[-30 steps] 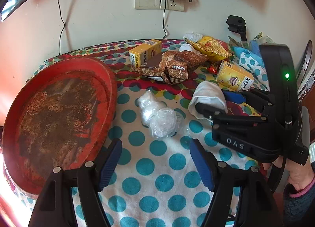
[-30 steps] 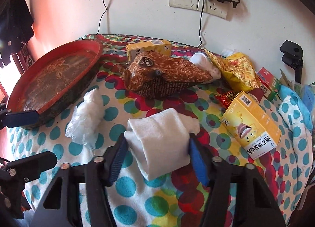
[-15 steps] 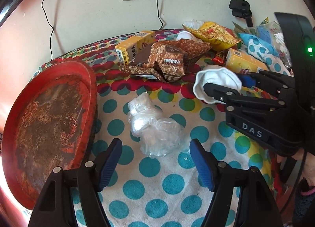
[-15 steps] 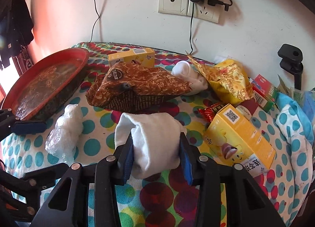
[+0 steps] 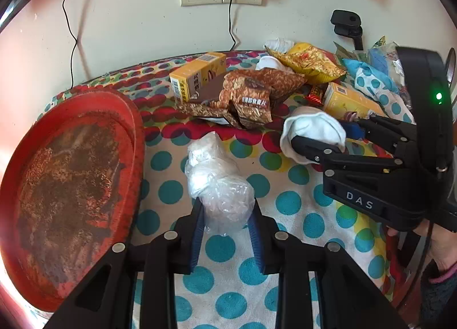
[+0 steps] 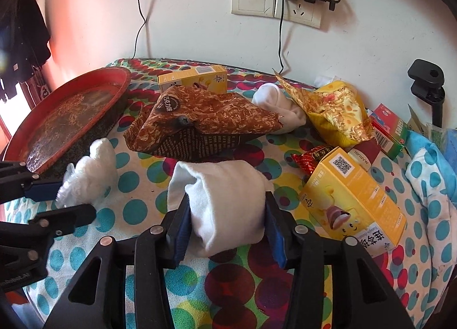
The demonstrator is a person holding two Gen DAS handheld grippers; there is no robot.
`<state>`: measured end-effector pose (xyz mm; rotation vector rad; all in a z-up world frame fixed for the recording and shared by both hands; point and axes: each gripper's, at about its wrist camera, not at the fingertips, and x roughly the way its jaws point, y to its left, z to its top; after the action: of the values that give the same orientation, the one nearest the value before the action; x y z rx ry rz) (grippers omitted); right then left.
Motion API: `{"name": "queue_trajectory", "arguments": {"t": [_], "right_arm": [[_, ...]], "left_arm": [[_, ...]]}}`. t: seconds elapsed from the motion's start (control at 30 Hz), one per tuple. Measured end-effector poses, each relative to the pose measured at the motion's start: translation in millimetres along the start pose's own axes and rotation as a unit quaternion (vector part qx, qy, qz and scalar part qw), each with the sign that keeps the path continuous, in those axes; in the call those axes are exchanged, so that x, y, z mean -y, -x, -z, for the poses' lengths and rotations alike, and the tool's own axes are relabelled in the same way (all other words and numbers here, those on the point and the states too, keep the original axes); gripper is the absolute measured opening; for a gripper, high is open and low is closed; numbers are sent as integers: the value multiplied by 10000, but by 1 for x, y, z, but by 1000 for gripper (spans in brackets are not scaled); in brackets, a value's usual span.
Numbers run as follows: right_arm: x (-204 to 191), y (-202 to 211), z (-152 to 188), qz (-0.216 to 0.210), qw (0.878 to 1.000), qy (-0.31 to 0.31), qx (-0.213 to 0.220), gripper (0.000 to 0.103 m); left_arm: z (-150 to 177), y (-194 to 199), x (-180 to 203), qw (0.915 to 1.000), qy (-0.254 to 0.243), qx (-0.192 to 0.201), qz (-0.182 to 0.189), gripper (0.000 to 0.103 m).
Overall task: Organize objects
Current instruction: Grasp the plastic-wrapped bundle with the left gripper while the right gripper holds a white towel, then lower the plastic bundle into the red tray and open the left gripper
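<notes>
Left wrist view: left gripper jaws have just been closing, now clamped on crumpled clear plastic bag, centre of dotted tablecloth; round red tray at 9 o'clock, cut off. "DAS" readable on right gripper.

Right wrist view: right gripper jaws loosened slightly but squeeze rolled white sock, centre. Yellow carton at 3 o'clock, Chinese print; "MARUBI" label half hidden.
</notes>
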<state>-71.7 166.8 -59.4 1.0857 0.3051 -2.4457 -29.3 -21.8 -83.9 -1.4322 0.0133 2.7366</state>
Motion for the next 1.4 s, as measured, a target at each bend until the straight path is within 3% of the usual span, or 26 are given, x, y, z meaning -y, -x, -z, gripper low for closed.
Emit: {"name": "queue_trajectory", "arguments": {"t": [0.2, 0.47, 0.77, 1.03, 1.23, 1.4], "right_arm": [[3, -5, -1, -35, 9999, -74, -128, 50], [-1, -4, -1, 178, 9998, 1, -68, 47], [4, -5, -1, 191, 9997, -92, -90, 47], [1, -8, 0, 248, 9995, -57, -196, 47], [-2, -11, 1, 302, 9992, -7, -246, 47], [-5, -11, 1, 373, 9990, 55, -246, 47]], "left_arm": [[-6, 22, -12, 9999, -18, 166, -12, 29], [-23, 40, -64, 9980, 162, 323, -525, 29], [-35, 34, -176, 9907, 766, 151, -1118, 29], [-32, 17, -264, 9825, 1007, -159, -1560, 29], [-19, 14, -301, 9799, 1034, -333, -1673, 30], [-9, 14, -306, 9800, 907, -388, -1730, 31]]}}
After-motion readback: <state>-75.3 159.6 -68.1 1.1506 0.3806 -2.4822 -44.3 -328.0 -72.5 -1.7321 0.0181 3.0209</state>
